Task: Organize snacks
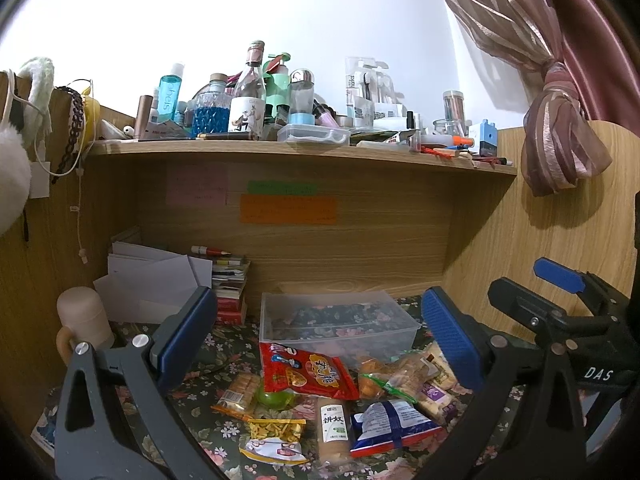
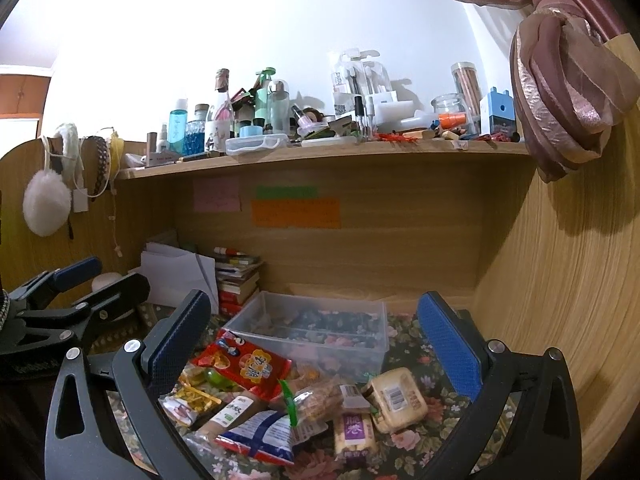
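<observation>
Both tools, left (image 1: 320, 340) and right (image 2: 316, 344), spread wide above floral tablecloth (image 1: 224, 344) beneath cluttered wooden shelf (image 1: 280, 152).

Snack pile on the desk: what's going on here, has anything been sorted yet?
Nothing sorted yet. Both grippers, left and right, hover with jaws open and hold nothing. The snack packets, including a red bag and a blue-and-white bag, lie loose on the floral cloth in front of the clear plastic bin, which holds no snacks.

Snack packets (image 1: 320, 392) piled before clear bin (image 1: 336, 320); left gripper (image 1: 320, 340) jaws apart
</observation>
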`<action>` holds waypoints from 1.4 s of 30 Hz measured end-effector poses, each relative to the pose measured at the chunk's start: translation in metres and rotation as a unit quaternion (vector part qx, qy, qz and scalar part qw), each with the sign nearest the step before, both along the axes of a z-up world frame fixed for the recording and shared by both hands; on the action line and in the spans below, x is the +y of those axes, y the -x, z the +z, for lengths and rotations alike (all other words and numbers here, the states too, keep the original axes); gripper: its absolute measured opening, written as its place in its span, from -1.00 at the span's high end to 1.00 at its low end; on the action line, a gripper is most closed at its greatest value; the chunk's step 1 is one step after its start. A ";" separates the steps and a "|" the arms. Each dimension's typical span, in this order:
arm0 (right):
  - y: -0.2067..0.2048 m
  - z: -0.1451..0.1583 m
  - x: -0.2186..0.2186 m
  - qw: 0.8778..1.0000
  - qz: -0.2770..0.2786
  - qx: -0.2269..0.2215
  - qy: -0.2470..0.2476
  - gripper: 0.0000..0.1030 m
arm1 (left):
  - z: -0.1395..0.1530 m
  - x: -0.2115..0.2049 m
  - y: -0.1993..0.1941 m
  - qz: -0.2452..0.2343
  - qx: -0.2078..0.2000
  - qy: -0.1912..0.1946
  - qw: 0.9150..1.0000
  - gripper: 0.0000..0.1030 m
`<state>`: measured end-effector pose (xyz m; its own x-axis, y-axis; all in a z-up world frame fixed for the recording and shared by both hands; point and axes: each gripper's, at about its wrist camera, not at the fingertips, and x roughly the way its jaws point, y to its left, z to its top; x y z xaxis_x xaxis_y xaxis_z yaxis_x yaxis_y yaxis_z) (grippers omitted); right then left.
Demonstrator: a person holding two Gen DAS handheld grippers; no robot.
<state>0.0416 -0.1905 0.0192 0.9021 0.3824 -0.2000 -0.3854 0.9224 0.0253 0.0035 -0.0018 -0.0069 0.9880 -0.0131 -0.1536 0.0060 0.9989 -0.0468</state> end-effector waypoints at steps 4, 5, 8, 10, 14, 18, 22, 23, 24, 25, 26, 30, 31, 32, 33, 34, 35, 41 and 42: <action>0.001 0.001 0.001 1.000 0.003 -0.003 0.000 -1.00 | -0.001 -0.002 0.000 0.000 -0.001 0.000 1.000 -1.00; 0.001 0.001 0.001 1.000 0.003 -0.003 0.000 -1.00 | -0.001 -0.001 0.000 0.001 -0.001 0.000 1.000 -1.00; 0.002 0.001 0.001 1.000 0.003 -0.004 0.001 -1.00 | -0.001 -0.002 0.000 0.000 -0.002 0.001 1.000 -1.00; 0.002 0.001 0.001 1.000 0.003 -0.004 0.000 -1.00 | -0.001 -0.002 0.001 0.000 -0.003 0.001 1.000 -1.00; 0.002 0.001 0.001 1.000 0.004 -0.004 0.000 -1.00 | -0.001 -0.001 0.002 0.000 -0.003 0.001 1.000 -1.00; 0.002 0.001 0.001 1.000 0.004 -0.004 0.000 -1.00 | -0.001 -0.001 0.002 0.000 -0.003 0.002 1.000 -1.00; 0.002 0.001 0.001 1.000 0.003 -0.004 0.000 -1.00 | -0.001 -0.001 0.002 0.000 -0.003 0.002 1.000 -1.00; 0.002 0.001 0.001 1.000 0.004 -0.004 0.000 -1.00 | -0.001 -0.001 0.002 0.000 -0.003 0.002 1.000 -1.00; 0.002 0.001 0.001 1.000 0.004 -0.004 0.000 -1.00 | 0.000 -0.001 0.002 0.000 -0.003 0.002 1.000 -1.00; 0.003 0.001 0.002 1.000 0.004 -0.005 0.000 -1.00 | -0.001 -0.002 0.002 0.000 -0.003 0.002 1.000 -1.00; 0.003 0.002 0.001 1.000 0.004 -0.005 -0.001 -1.00 | 0.000 -0.001 0.002 0.000 -0.003 0.002 1.000 -1.00; 0.003 0.001 0.001 1.000 0.004 -0.005 -0.002 -1.00 | 0.000 -0.001 0.002 0.000 -0.003 0.002 1.000 -1.00; 0.003 0.002 0.002 1.000 0.004 -0.006 -0.002 -1.00 | 0.000 -0.001 0.002 0.000 -0.003 0.002 1.000 -1.00; 0.003 0.002 0.002 1.000 0.004 -0.006 -0.002 -1.00 | 0.000 -0.001 0.002 0.000 -0.003 0.002 1.000 -1.00; 0.003 0.002 0.003 1.000 0.004 -0.006 -0.002 -1.00 | 0.000 -0.001 0.002 0.000 -0.003 0.002 1.000 -1.00; 0.003 0.002 0.003 1.000 0.004 -0.006 -0.002 -1.00 | 0.000 -0.001 0.002 0.001 -0.003 0.002 1.000 -1.00; 0.003 0.002 0.002 1.000 0.004 -0.006 -0.003 -1.00 | 0.000 -0.001 0.002 0.001 -0.003 0.002 1.000 -1.00; 0.002 0.002 0.003 1.000 0.010 0.001 -0.006 -1.00 | 0.000 0.000 0.003 0.000 0.001 0.003 1.000 -1.00; 0.001 0.001 0.003 1.000 0.012 0.005 -0.008 -1.00 | -0.001 0.001 0.002 0.000 0.003 0.003 1.000 -1.00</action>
